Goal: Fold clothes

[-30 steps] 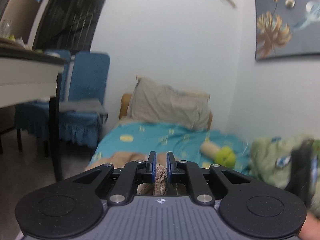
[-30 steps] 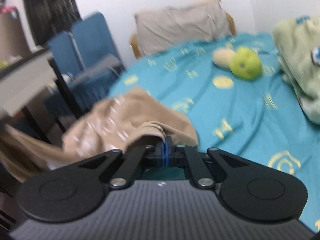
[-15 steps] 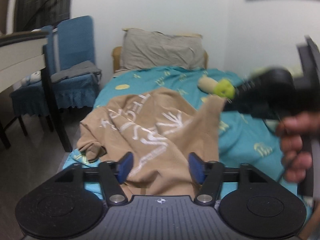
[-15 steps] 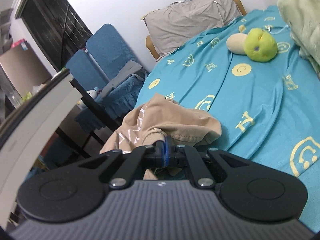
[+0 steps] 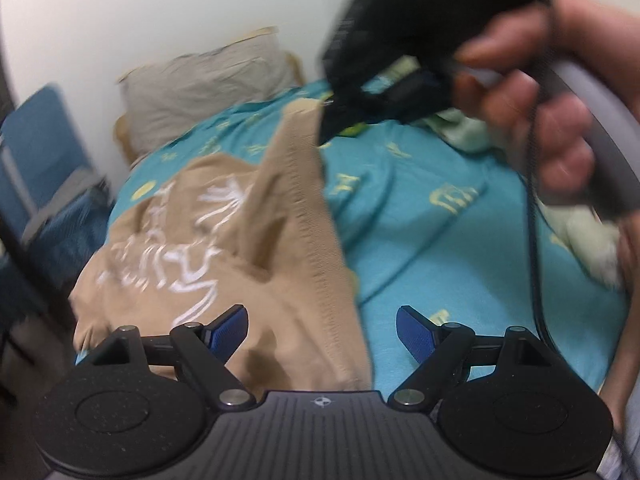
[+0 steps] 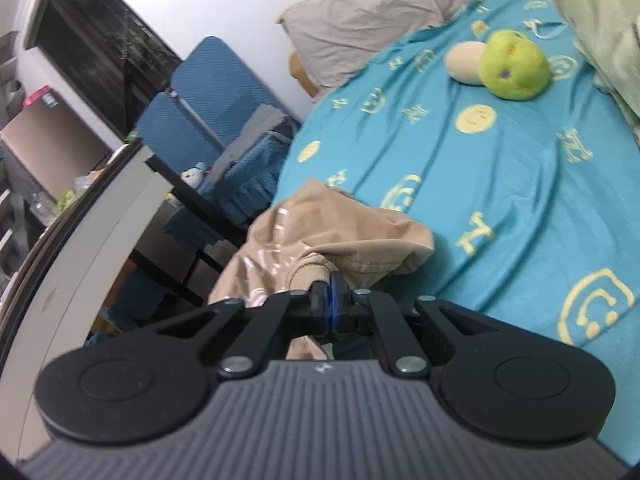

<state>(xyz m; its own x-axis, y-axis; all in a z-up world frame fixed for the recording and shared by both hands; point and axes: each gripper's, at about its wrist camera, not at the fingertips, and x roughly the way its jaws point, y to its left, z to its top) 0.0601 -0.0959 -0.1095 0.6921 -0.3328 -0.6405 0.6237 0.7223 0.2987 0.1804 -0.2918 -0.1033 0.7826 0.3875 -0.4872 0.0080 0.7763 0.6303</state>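
A tan sweatshirt (image 5: 208, 240) with white print lies crumpled on the teal bed sheet (image 5: 440, 248). My left gripper (image 5: 322, 330) hovers low over its near edge with the jaws opening wide; the ribbed hem runs between the blue pads (image 5: 228, 326) without being pressed. A hand (image 5: 540, 120) holds my right gripper (image 5: 324, 128) at the upper right, where it lifts a corner of the ribbed hem. In the right wrist view the right gripper (image 6: 332, 304) is shut on a ribbed fold of the sweatshirt (image 6: 344, 240).
A grey pillow (image 6: 372, 12) leans at the head of the bed. A green plush toy (image 6: 514, 66) and a pale green blanket (image 6: 600, 12) lie on the far right side. Blue chairs (image 6: 208, 108) and a white-edged table (image 6: 80, 240) stand left of the bed.
My left gripper let go of the sweatshirt, opened wide and dropped toward it. The right gripper, still shut on the hem, pulled its corner up and across the left wrist view.
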